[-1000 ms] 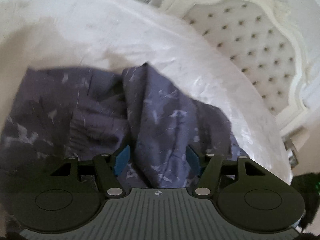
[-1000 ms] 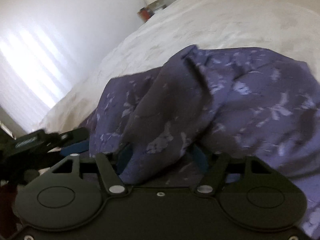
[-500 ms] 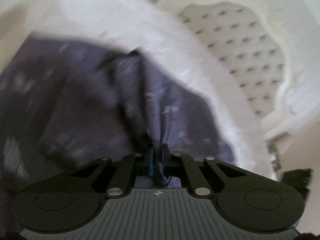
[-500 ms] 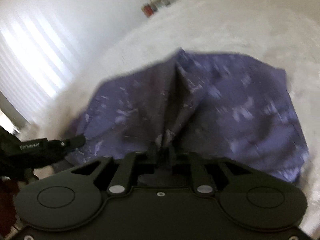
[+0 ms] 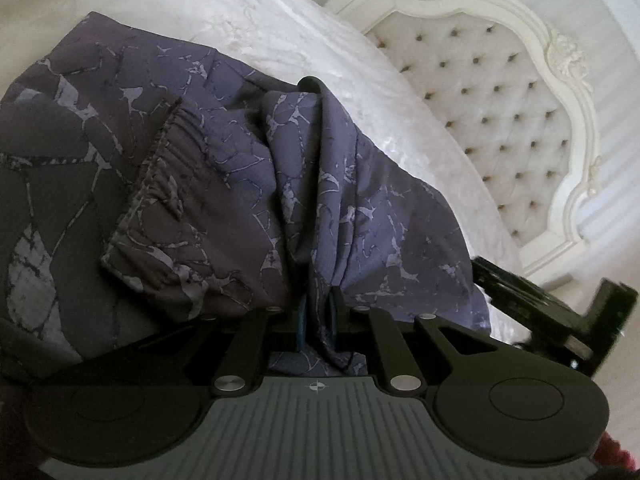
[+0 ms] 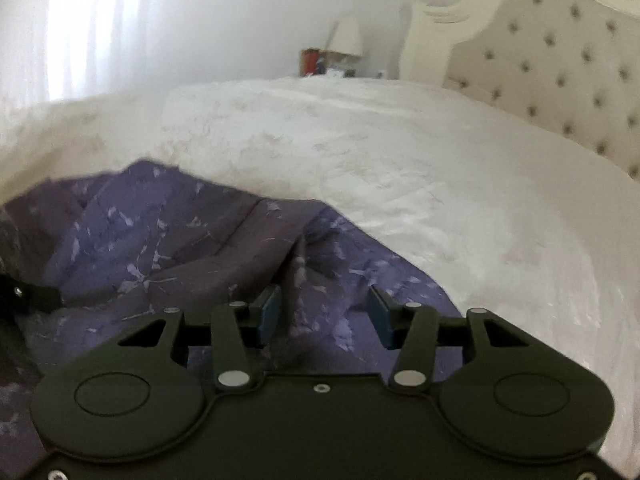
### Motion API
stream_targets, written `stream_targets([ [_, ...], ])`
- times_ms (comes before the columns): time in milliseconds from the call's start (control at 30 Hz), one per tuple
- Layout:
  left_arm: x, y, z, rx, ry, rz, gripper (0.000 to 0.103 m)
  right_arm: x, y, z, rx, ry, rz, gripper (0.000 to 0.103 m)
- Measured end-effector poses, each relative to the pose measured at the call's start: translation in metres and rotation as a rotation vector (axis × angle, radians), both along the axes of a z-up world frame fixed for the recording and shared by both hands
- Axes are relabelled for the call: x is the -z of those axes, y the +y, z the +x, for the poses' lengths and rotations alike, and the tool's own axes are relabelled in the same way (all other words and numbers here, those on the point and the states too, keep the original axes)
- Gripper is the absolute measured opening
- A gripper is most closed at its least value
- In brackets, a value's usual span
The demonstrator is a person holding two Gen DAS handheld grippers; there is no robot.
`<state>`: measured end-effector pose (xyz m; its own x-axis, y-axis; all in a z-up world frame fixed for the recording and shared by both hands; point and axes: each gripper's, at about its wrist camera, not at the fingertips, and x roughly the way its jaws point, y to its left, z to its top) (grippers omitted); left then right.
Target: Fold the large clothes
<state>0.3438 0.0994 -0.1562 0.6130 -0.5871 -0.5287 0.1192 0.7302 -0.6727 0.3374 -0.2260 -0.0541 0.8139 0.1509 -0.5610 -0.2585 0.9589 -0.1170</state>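
Note:
A large purple garment (image 5: pixel 208 184) with a pale cracked pattern lies bunched on the white bed cover (image 5: pixel 248 36); its gathered elastic hem (image 5: pixel 160 168) shows at the left. My left gripper (image 5: pixel 318 316) is shut on a raised fold of this fabric, which is drawn taut into the jaws. In the right wrist view the same garment (image 6: pixel 160 256) spreads low and to the left. My right gripper (image 6: pixel 324 316) hovers over it with its jaws opening. A thin ridge of cloth stands between the pads near the left one, and neither pad presses on it.
A white tufted headboard (image 5: pixel 500 92) rises at the right, seen also as the headboard (image 6: pixel 560 64) in the right wrist view. A lamp and small items on a nightstand (image 6: pixel 340 56) stand beyond the bed. The right gripper's body (image 5: pixel 540 312) sits close at the left view's right edge.
The left gripper went from open to shut on a fabric fold and sank a little. The right gripper pinched the cloth, then let it go and rolled, and the headboard came into its view.

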Motion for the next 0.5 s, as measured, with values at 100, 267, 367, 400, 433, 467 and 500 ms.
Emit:
stream_targets([
  [100,0.0,-0.002,0.0,0.001,-0.002,-0.002,0.012,0.011,0.005,0.009,-0.019,0.044,-0.006,0.056],
  [267,-0.004,-0.008,-0.001,0.005,-0.015,0.027,0.012,0.007,-0.034,0.012,-0.005,0.149,0.484,0.008],
  [367,-0.006,-0.012,-0.003,0.012,-0.038,0.06,0.012,0.02,-0.073,0.008,0.101,0.161,0.765,0.009],
  [400,-0.007,-0.013,-0.004,0.014,-0.044,0.071,0.013,0.027,-0.079,0.008,0.147,0.173,0.741,0.009],
  [433,-0.008,-0.015,-0.005,0.018,-0.05,0.084,0.014,0.034,-0.081,0.009,0.185,0.189,0.669,0.011],
  [467,-0.01,-0.017,-0.005,0.025,-0.058,0.101,0.015,0.041,-0.079,0.011,0.213,0.207,0.582,0.022],
  [500,-0.013,-0.02,-0.006,0.031,-0.067,0.123,0.016,0.045,-0.077,0.01,0.223,0.212,0.532,0.026],
])
